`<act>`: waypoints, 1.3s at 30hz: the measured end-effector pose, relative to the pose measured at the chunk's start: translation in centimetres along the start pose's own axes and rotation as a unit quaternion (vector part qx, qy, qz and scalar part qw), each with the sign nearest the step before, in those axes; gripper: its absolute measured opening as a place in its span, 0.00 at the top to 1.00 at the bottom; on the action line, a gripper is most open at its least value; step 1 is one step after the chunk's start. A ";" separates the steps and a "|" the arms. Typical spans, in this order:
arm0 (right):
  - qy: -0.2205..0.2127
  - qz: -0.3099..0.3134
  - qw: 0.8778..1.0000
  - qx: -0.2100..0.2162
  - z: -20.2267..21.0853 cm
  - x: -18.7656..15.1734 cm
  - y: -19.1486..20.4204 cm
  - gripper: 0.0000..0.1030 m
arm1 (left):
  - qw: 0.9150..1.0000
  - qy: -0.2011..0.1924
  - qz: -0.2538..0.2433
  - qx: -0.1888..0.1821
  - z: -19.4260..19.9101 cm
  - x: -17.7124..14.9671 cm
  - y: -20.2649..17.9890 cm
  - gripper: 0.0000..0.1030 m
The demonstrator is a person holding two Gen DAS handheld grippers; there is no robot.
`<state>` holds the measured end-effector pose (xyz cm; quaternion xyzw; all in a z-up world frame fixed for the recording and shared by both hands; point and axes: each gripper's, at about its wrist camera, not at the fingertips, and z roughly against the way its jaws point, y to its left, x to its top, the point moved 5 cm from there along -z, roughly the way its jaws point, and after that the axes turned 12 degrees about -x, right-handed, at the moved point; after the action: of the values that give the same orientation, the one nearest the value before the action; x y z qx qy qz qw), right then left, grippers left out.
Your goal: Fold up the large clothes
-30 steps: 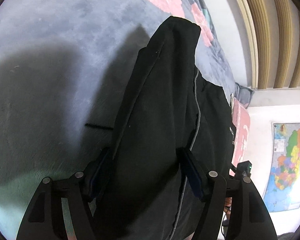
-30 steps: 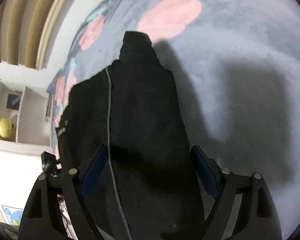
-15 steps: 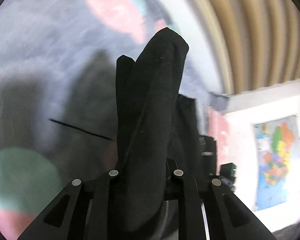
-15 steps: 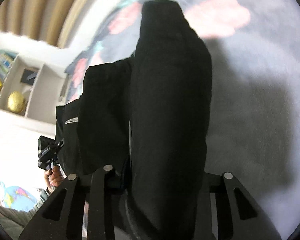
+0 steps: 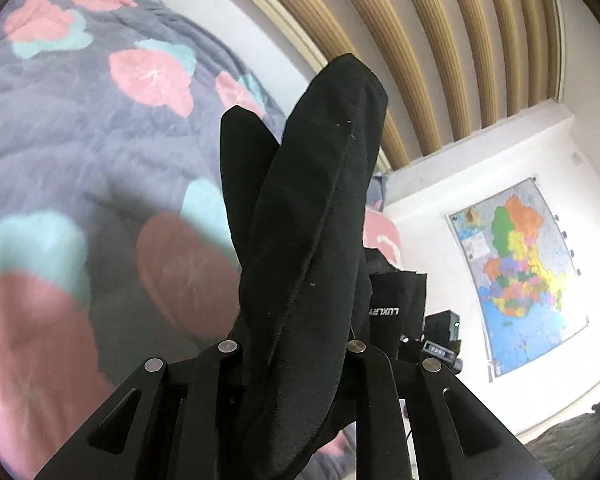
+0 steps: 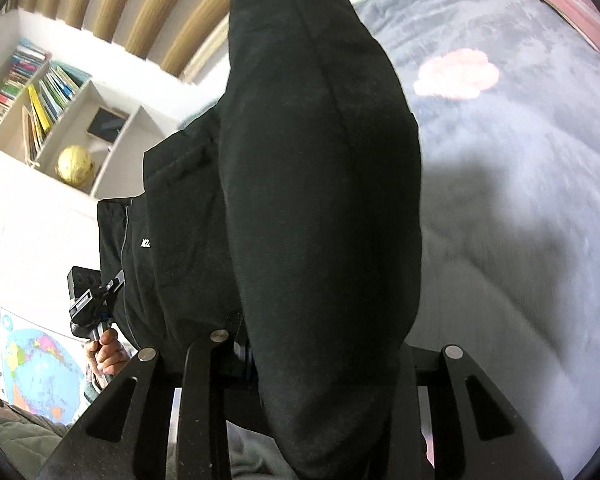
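**Both ends pinched and lifted — carry the fold over evenly**

Nearest in the left wrist view, the left gripper (image 5: 292, 356) has its jaws drawn in narrow on a thick bunch of the black garment (image 5: 312, 208), which rises from between them toward 12 o'clock as a rounded hump. In the right wrist view the right gripper (image 6: 320, 344) is likewise clamped on a fat roll of the same black garment (image 6: 320, 168), filling the frame from 6 to 12 o'clock. The cloth is off the bed at both grips; the rest of it hangs between the two tools, its printed panel (image 5: 384, 312) showing at about 4 o'clock in the left view.

The step in hand looks like carrying one gripped edge across to make a fold. To do it well, I would keep both grippers level and equally far apart — slack in the middle will wrinkle, and a heavy fabric like this may slide out of a loose pinch. Lower it slowly so the hanging part lands first, and open only once the edges line up.

Beyond lies the grey floral blanket (image 5: 80, 128) at 9 to 11 o'clock, the landing surface. Farther off are the slatted wall (image 5: 440, 40), a wall map (image 5: 516, 272) at 3 o'clock and, in the right view, a bookshelf (image 6: 48, 92) at 10 o'clock.
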<state>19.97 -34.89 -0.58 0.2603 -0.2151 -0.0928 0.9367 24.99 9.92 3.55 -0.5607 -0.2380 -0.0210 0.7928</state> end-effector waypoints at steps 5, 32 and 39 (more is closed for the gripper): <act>0.048 -0.013 0.998 -0.032 -0.6 -2.2 -0.9 0.65 | 0.998 0.014 0.060 0.016 0.7 -4.2 3.7 0.81; -0.039 0.115 0.897 -0.425 1.7 -3.8 0.4 0.40 | 0.960 0.129 -0.124 0.214 -1.8 -5.0 0.8 0.66; -0.022 0.083 0.959 -0.270 -2.4 -7.3 4.5 0.27 | 0.936 0.197 -0.183 0.227 -10.6 -9.7 2.4 0.66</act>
<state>14.84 -27.94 -2.68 -0.0231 -0.2231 -0.0749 0.9717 20.85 -1.03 -5.21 -0.2971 -0.1739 -0.2209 0.9125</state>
